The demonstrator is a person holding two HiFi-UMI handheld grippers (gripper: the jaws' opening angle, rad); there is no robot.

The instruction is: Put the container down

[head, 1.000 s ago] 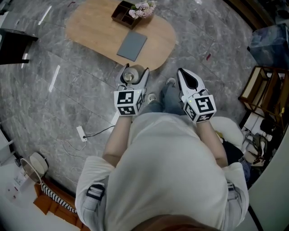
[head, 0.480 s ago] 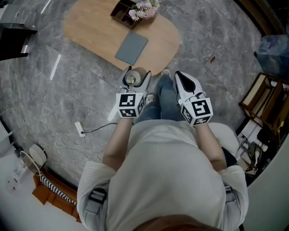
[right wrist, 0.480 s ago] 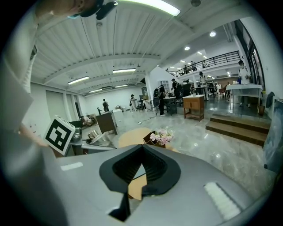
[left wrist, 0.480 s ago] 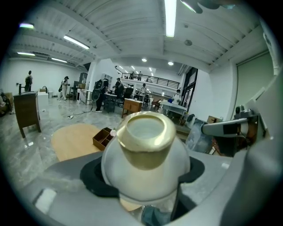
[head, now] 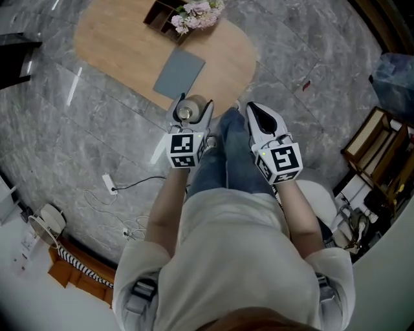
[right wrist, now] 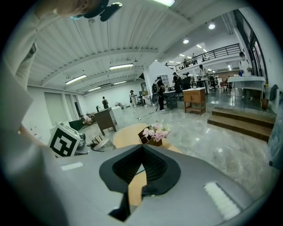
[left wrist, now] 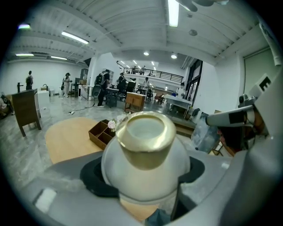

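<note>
My left gripper (head: 191, 106) is shut on a white round container (head: 187, 111) with a gold rim, held upright. The container (left wrist: 145, 154) fills the left gripper view, pressed between the two dark pads. It hangs just off the near edge of an oval wooden table (head: 123, 45). To its right, above the person's jeans, my right gripper (head: 255, 110) is shut with nothing in it. In the right gripper view its black pads meet at the tip (right wrist: 141, 149).
On the table lie a grey mat (head: 179, 73) and a brown divided box (head: 162, 14) with pink flowers (head: 197, 14). A power strip (head: 108, 184) with its cable lies on the grey stone floor at the left. Wooden shelves (head: 378, 152) stand at the right.
The person has stepped closer to the table, so both grippers now sit nearer its near edge. The left gripper still holds the container; the right one stays shut.
</note>
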